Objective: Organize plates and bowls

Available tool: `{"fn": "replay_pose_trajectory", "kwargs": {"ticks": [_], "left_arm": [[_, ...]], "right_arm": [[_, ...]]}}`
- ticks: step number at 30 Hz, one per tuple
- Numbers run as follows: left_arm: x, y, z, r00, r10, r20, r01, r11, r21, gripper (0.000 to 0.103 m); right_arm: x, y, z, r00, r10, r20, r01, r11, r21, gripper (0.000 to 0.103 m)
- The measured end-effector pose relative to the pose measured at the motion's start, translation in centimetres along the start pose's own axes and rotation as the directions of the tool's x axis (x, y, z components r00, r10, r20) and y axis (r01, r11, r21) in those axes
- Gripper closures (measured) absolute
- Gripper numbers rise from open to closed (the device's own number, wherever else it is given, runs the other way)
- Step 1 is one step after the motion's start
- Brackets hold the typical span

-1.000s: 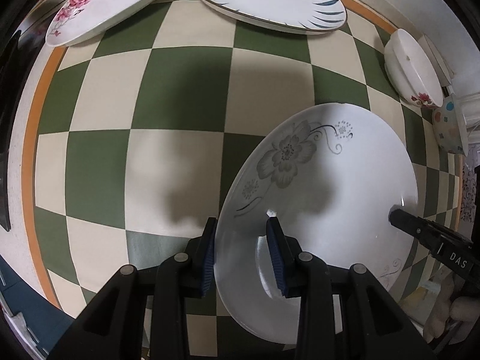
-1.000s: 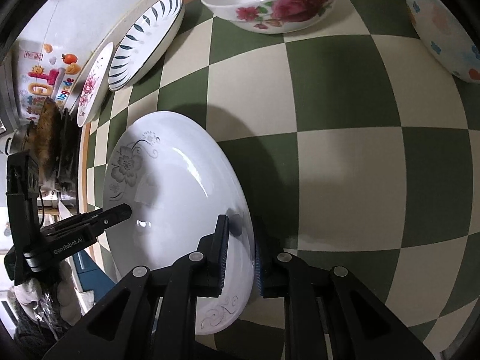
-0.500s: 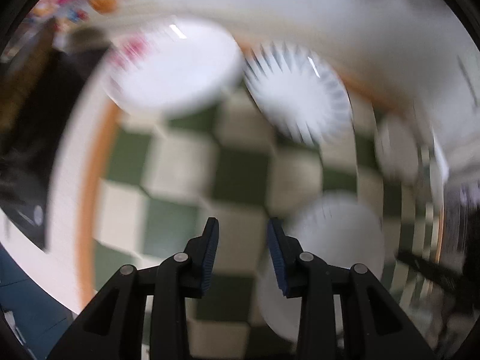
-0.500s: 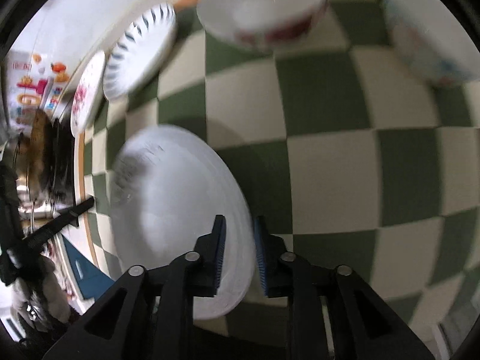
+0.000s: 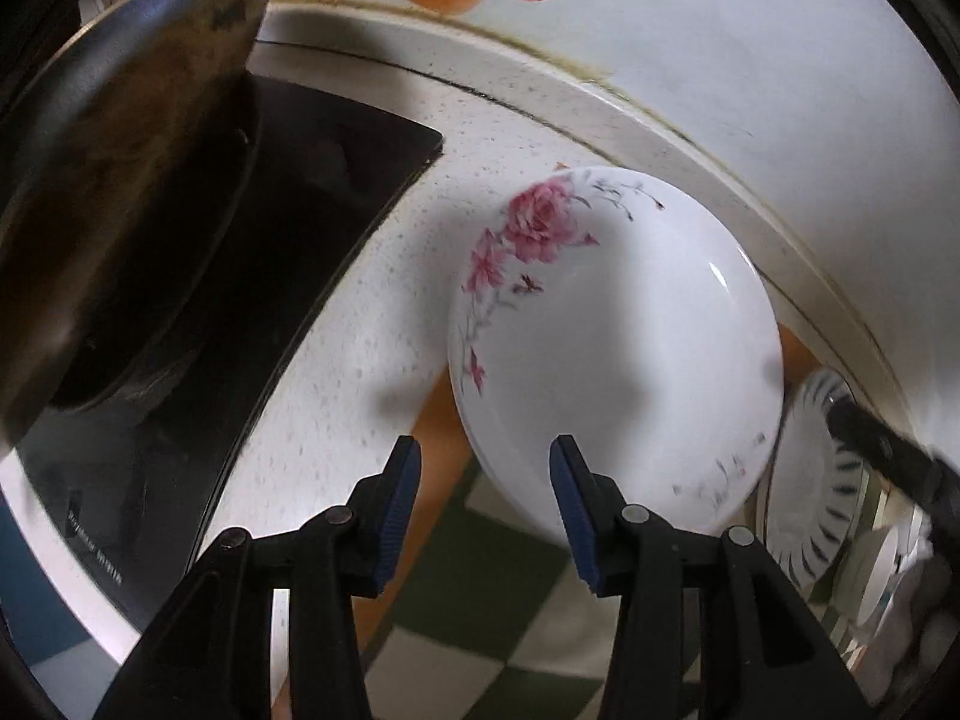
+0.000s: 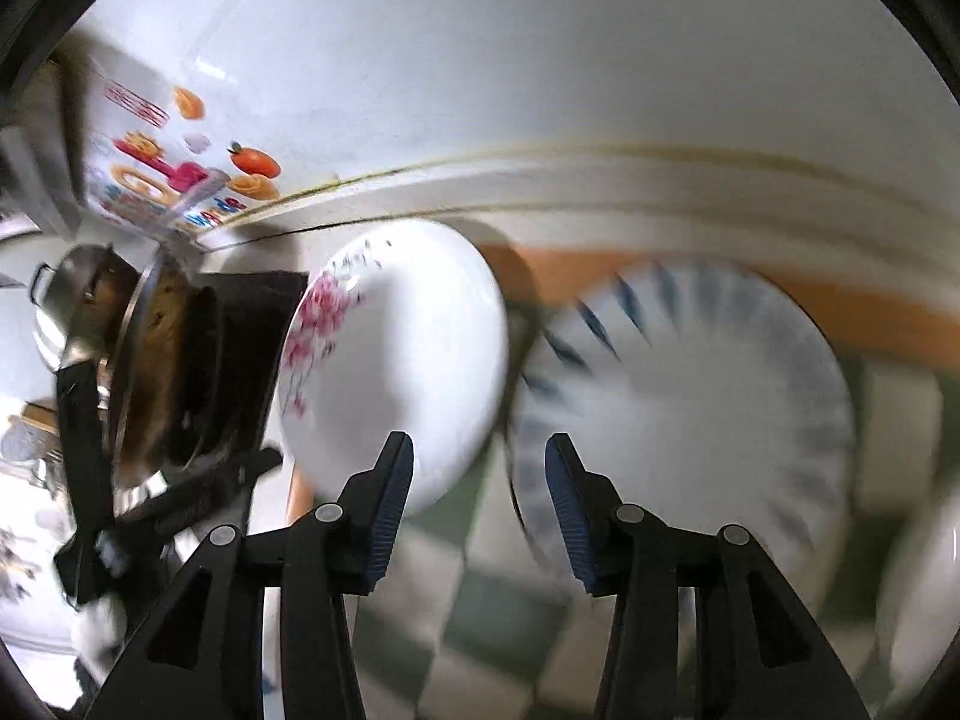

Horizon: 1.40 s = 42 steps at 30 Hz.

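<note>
A white plate with pink roses (image 5: 618, 360) lies at the counter's back left, partly on the checked cloth; it also shows in the right wrist view (image 6: 396, 360). My left gripper (image 5: 483, 483) is open and empty, just in front of this plate's near rim. A white plate with dark blue leaf marks (image 6: 690, 414) lies to its right, and its edge shows in the left wrist view (image 5: 810, 504). My right gripper (image 6: 477, 480) is open and empty, hovering in front of the gap between the two plates. The grey-flower plate is out of view.
A black stove top (image 5: 198, 324) with a large metal pan (image 5: 120, 168) stands to the left. A white wall with fruit stickers (image 6: 252, 165) closes the back. The green and cream checked cloth (image 5: 480, 612) with an orange border covers the counter. The view is blurred on the right.
Both grippers let go of the grey-flower plate, opened wide, and swung up and back toward the rose plate and blue-leaf plate at the back of the counter.
</note>
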<state>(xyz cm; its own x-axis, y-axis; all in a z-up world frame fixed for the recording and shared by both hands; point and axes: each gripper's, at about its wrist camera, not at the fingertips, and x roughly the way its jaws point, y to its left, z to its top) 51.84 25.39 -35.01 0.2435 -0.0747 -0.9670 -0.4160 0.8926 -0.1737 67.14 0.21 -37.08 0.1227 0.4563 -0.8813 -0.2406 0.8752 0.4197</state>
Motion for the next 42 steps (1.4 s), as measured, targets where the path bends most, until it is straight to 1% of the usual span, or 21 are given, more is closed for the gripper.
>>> {"fn": "replay_pose_trajectory", "kwargs": {"ticks": [3, 5, 7, 8, 9, 10, 11, 12, 13, 16, 21, 23, 27, 29, 33, 36, 38, 42], "left_arm": [[1.2, 0.6, 1.2, 1.0, -0.01, -0.016, 0.01, 1.0, -0.012, 0.061], [2.1, 0.9, 1.7, 0.999, -0.016, -0.03, 0.015, 1.0, -0.009, 0.061], [2.9, 0.7, 1.7, 0.999, -0.023, -0.045, 0.022, 1.0, -0.006, 0.061], [3.3, 0.8, 1.8, 0.998, -0.023, -0.052, 0.023, 1.0, -0.006, 0.061], [3.7, 0.8, 2.0, 0.998, -0.027, -0.058, 0.027, 1.0, -0.005, 0.061], [4.0, 0.9, 2.1, 0.998, -0.032, -0.06, 0.031, 0.999, -0.006, 0.064], [4.3, 0.9, 2.3, 0.997, -0.039, -0.059, 0.039, 0.999, -0.008, 0.074], [4.6, 1.0, 2.4, 0.997, -0.051, -0.058, 0.05, 0.999, -0.01, 0.079], [4.7, 1.1, 2.4, 0.997, -0.049, -0.057, 0.049, 0.999, -0.011, 0.08], [4.8, 1.1, 2.5, 0.999, -0.042, -0.032, 0.042, 0.999, -0.005, 0.08], [4.5, 1.1, 2.3, 0.998, -0.053, -0.03, 0.053, 0.999, 0.011, 0.08], [3.6, 1.0, 1.7, 0.998, -0.051, -0.026, 0.052, 0.998, 0.022, 0.08], [2.1, 1.1, 0.9, 0.997, -0.079, -0.022, 0.08, 0.997, 0.025, 0.08], [0.8, 1.1, 0.1, 0.997, -0.082, -0.008, 0.082, 0.996, 0.041, 0.08], [-2.1, 0.5, -1.2, 0.994, -0.113, 0.007, 0.113, 0.992, 0.064, 0.08], [-4.6, -0.6, -2.6, 0.992, -0.128, 0.025, 0.125, 0.987, 0.097, 0.08], [-5.8, -2.1, -3.5, 0.99, -0.139, 0.031, 0.134, 0.983, 0.124, 0.08], [-7.8, -4.5, -6.4, 0.987, -0.16, 0.026, 0.153, 0.972, 0.176, 0.08]], "right_arm": [[3.6, 1.0, 3.5, 0.998, -0.058, -0.017, 0.057, 0.998, -0.04, 0.055], [5.1, 1.0, 4.9, 0.997, -0.076, -0.026, 0.075, 0.996, -0.049, 0.056], [6.5, 0.7, 5.9, 0.993, -0.108, -0.044, 0.106, 0.993, -0.048, 0.06], [7.1, 0.4, 6.3, 0.992, -0.113, -0.052, 0.111, 0.993, -0.042, 0.061], [7.7, 0.1, 6.6, 0.992, -0.104, -0.067, 0.102, 0.994, -0.034, 0.065], [8.4, -0.2, 6.9, 0.991, -0.106, -0.079, 0.104, 0.994, -0.033, 0.073], [8.9, -0.3, 7.2, 0.991, -0.104, -0.089, 0.101, 0.994, -0.031, 0.076], [9.1, -0.5, 7.3, 0.993, -0.074, -0.094, 0.072, 0.997, -0.022, 0.081], [9.3, -0.6, 7.4, 0.994, -0.048, -0.097, 0.047, 0.999, -0.011, 0.083], [9.1, -0.7, 7.4, 0.995, -0.05, -0.085, 0.048, 0.999, -0.025, 0.084], [9.0, -1.2, 6.7, 0.995, -0.023, -0.093, 0.023, 1.0, -0.009, 0.086], [8.2, -1.3, 6.2, 0.996, -0.019, -0.088, 0.018, 1.0, -0.01, 0.087], [6.3, -1.2, 4.9, 0.998, 0.002, -0.068, -0.002, 1.0, -0.004, 0.089], [4.8, -1.2, 4.1, 0.998, 0.009, -0.055, -0.009, 1.0, -0.002, 0.089], [1.5, -1.2, 2.1, 0.999, 0.033, -0.021, -0.033, 0.999, 0.013, 0.089], [-1.9, -1.4, -0.3, 0.999, 0.05, 0.01, -0.05, 0.999, 0.021, 0.089], [-4.0, -1.7, -2.0, 0.998, 0.051, 0.024, -0.051, 0.998, 0.024, 0.089], [-8.7, -2.9, -6.3, 0.996, 0.059, 0.066, -0.063, 0.996, 0.059, 0.089]]}}
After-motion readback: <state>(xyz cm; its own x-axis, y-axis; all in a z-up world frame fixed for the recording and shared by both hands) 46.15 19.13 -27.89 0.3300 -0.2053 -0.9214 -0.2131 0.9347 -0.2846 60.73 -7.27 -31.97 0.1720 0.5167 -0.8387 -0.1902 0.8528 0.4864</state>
